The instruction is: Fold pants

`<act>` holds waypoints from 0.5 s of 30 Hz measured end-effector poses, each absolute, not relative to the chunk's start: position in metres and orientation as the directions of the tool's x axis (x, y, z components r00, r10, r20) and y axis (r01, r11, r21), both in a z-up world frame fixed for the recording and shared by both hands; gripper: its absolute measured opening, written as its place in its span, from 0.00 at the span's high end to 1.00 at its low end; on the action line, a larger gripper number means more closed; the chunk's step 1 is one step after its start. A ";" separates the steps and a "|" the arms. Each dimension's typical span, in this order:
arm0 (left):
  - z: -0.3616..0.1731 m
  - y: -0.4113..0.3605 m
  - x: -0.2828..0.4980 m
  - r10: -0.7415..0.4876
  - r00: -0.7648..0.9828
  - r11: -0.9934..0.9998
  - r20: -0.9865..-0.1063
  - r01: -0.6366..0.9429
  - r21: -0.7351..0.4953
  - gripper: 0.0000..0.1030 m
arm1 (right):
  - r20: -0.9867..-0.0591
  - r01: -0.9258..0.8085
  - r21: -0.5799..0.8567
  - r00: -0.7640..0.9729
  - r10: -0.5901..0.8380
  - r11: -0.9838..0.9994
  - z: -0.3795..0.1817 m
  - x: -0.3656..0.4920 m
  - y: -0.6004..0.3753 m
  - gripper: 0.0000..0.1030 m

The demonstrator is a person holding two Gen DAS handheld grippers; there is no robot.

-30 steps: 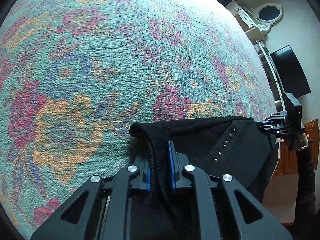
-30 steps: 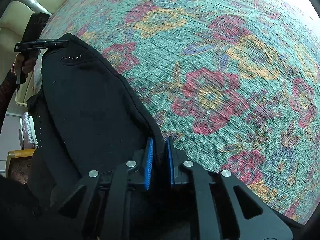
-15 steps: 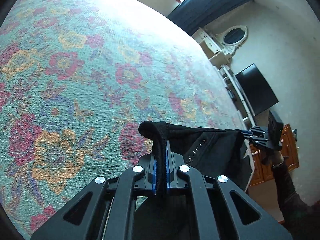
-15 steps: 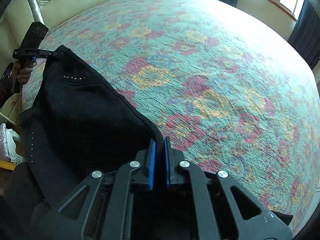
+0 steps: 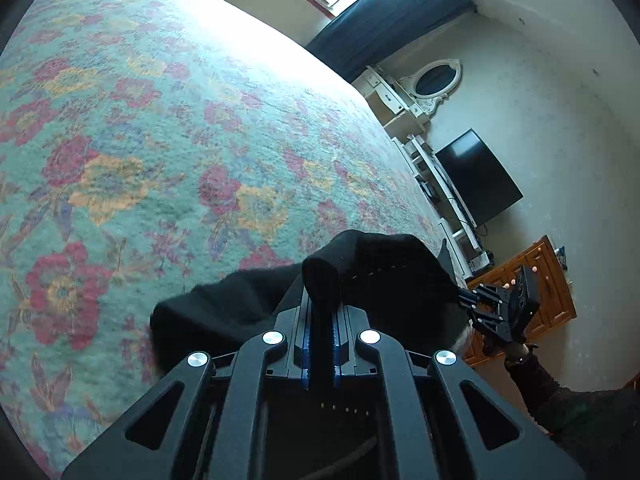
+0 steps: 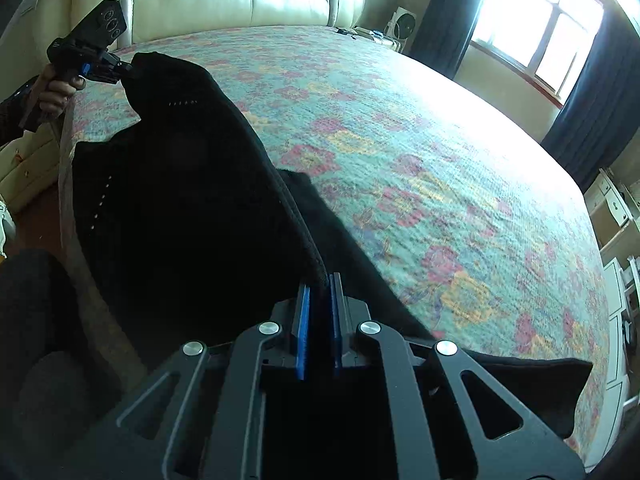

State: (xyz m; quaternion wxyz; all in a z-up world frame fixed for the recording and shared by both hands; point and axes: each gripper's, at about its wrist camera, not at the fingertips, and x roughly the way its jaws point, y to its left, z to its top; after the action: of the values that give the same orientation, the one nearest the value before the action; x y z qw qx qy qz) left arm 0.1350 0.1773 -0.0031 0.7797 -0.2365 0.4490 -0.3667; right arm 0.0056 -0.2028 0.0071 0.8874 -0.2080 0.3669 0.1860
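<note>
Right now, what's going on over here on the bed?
A person is folding black fabric pants over a bed with a teal floral bedspread. The left claw and the right claw are each shut on an edge of the garment. It hangs stretched between them, partly raised off the spread.

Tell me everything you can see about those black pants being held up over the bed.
The black pants look like soft, thick knit fabric, with short rows of small shiny studs. They hang stretched between the two tools: the left gripper is shut on one bunched corner, the right gripper on a corded edge. The upper part is lifted, while lower folds lie on the floral bedspread, and part hangs over the bed's near edge.
</note>
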 end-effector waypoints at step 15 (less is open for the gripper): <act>-0.062 0.218 0.043 -0.716 0.313 0.655 -0.624 -0.009 -0.756 0.82 | -0.779 -0.458 -0.245 0.617 0.107 0.855 -0.065 -0.050 -0.183 0.88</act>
State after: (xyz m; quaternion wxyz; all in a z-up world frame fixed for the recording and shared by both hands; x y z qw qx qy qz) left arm 0.0429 0.2179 -0.0621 0.7359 -0.3390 0.5347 -0.2401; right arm -0.0502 -0.1828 -0.0653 0.8731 -0.2155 0.4064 0.1618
